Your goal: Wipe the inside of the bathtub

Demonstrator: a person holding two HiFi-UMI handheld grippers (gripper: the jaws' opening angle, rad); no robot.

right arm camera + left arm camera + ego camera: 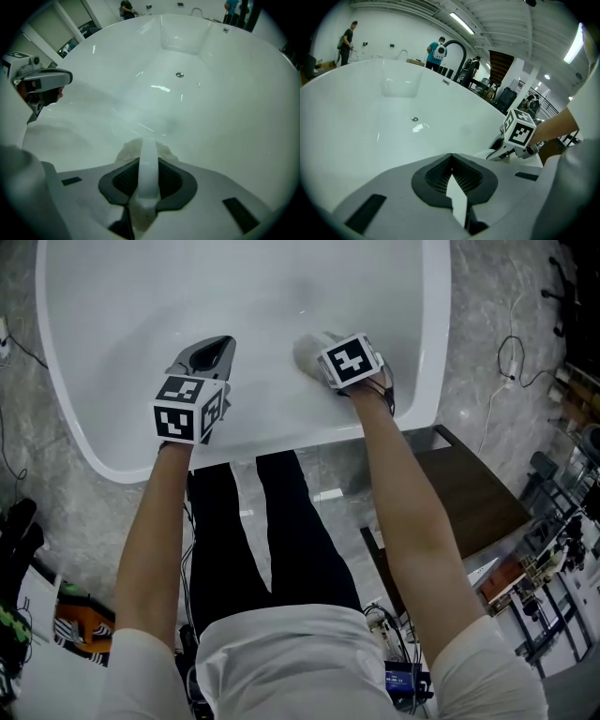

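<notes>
The right tongs (148,161) are clamped on a pale cloth (125,152), which bunches just past their tips and rests against the near inner wall of the white bathtub (80,399), well short of the drain (179,74). The left tongs (217,352) hover beside them over the same wall, pressed together with nothing between them, apart from the cloth.

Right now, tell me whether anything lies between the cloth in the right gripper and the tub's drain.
Nothing visible does. The right gripper holds the cloth inside the bathtub, and the surface from there to the drain is bare. The left gripper hangs off to one side of that path.
</notes>
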